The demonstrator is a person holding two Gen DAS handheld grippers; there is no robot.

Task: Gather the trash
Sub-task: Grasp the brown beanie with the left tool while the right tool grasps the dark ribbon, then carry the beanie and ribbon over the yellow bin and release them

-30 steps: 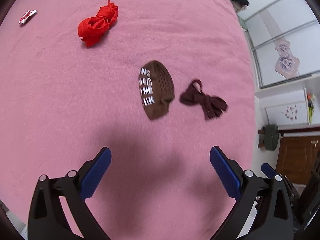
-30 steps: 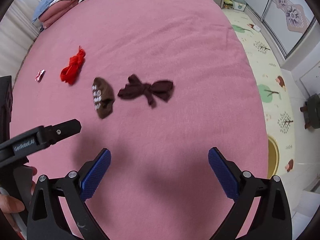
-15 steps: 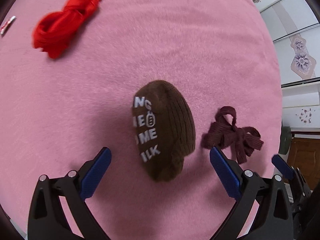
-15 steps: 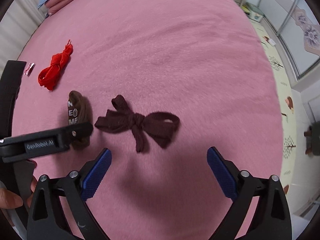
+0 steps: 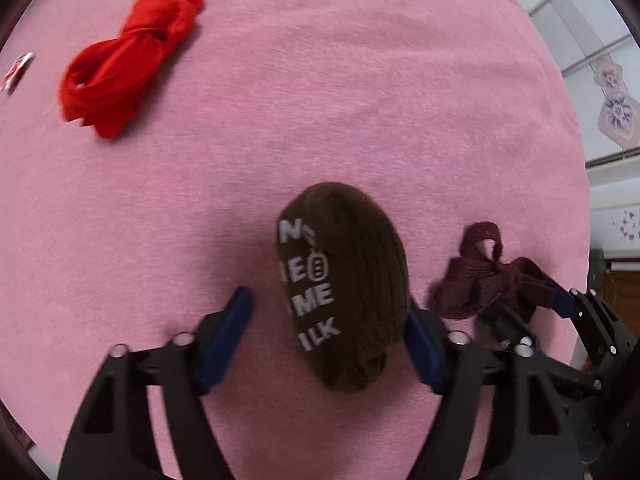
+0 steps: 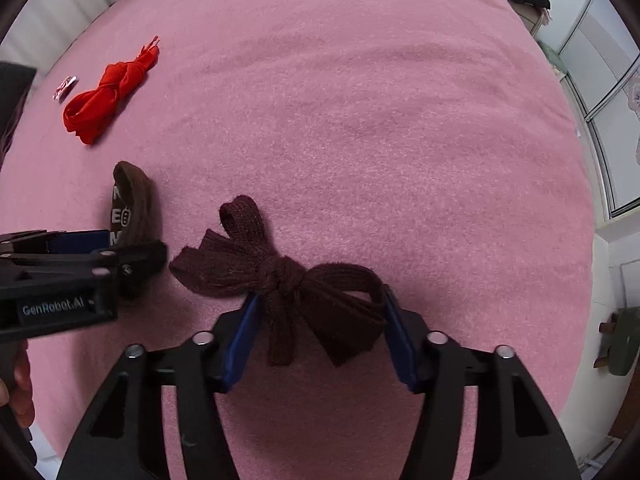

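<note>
We see a pink blanket with several fabric items on it. Our left gripper has its blue fingers apart around a brown rolled sock with white lettering; the right finger touches the sock's edge, while the left finger stands clear of it. Our right gripper also has its fingers apart, straddling the near part of a knotted dark maroon sock, which lies just right of the brown one. Far to the left lies a knotted red sock, and beyond it, at the blanket's left edge, a small red-and-white wrapper, well apart from both grippers.
</note>
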